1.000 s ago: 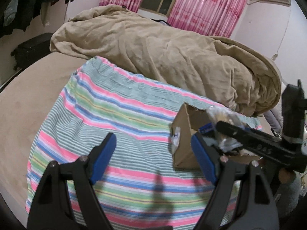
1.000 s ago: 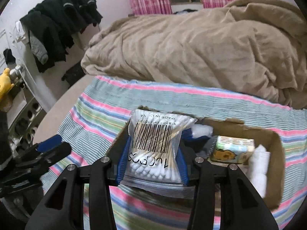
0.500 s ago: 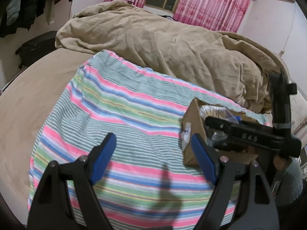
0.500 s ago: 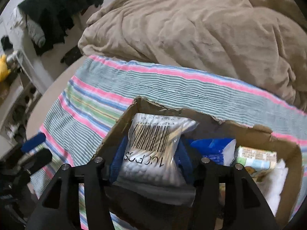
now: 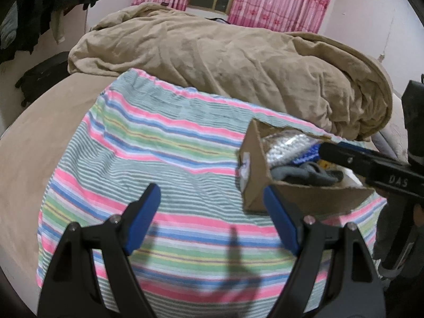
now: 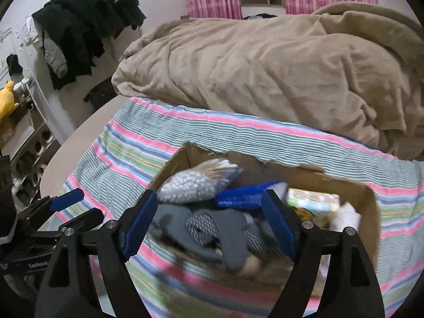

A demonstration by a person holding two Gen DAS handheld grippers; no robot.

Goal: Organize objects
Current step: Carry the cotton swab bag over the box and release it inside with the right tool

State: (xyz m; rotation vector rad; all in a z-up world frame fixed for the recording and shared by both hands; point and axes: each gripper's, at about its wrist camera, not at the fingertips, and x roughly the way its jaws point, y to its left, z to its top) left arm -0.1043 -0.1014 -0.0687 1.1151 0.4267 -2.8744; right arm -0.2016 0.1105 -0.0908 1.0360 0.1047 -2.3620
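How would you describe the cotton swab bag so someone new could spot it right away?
Find the striped towel spread on the bed, then the open cardboard box sitting on it. The cotton swab bag lies in the box's far left corner, beside a blue item and above the grey socks. It alone is clear plastic packed with small white tips.

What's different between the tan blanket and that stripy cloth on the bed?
The tan blanket is one plain colour, while the striped cloth has pink, blue, green and white bands. The blanket is bunched in a thick, wrinkled heap; the cloth lies spread nearly flat. The cardboard box of small items sits on the cloth, not on the blanket. Both are soft fabrics lying on the same bed.
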